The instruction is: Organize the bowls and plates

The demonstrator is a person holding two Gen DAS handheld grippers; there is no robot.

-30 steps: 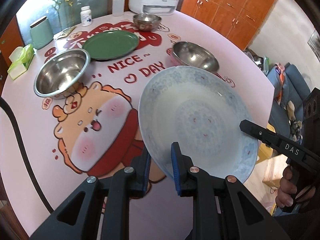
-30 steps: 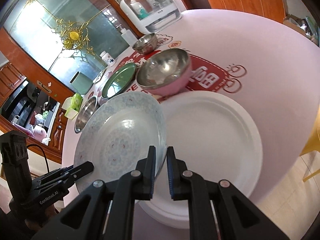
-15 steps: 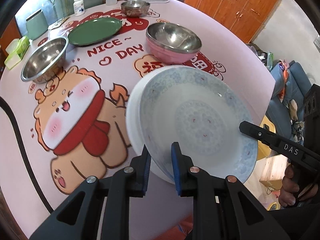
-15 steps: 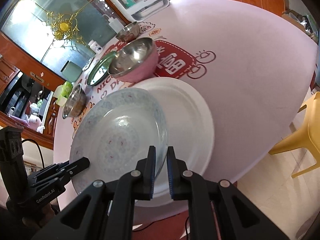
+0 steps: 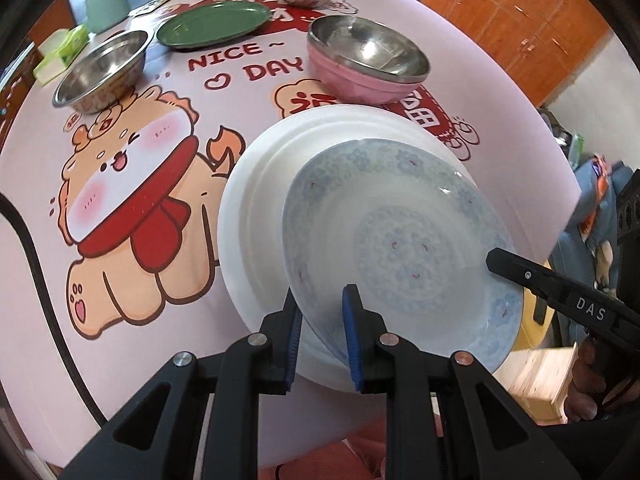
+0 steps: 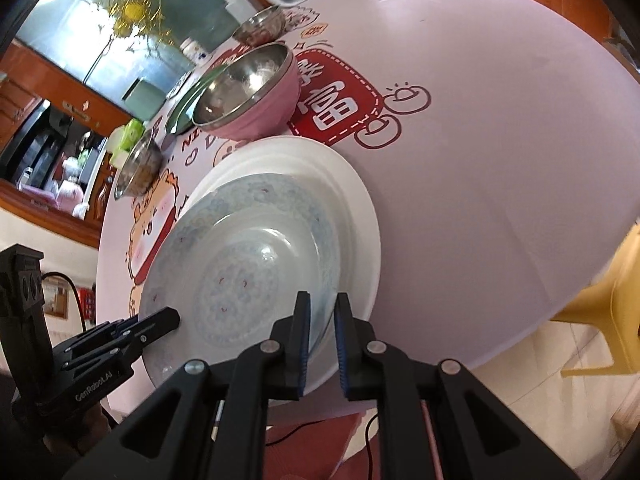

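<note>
On the pink printed table (image 5: 400, 12), left wrist view: patterned plate (image 5: 400, 240), blue-and-white, tilted, its near rim clamped between the jaws of the left gripper (image 5: 320, 328); beneath it the white plate (image 5: 256, 200), flat on the cloth near the table's edge; beyond, a pink bowl (image 5: 356, 84) with a steel bowl nested inside, a loose steel bowl (image 5: 100, 68), a green plate (image 5: 212, 24). Right wrist view: right gripper (image 6: 322, 332) closed on the opposite rim of the same plate, far edge low over the white one; whether they touch cannot be told. Handling note, as judgement: bring both hands down together, level the plate, centre it within the white rim, let go only once it sits flat; uneven release risks a slide toward the table edge
</note>
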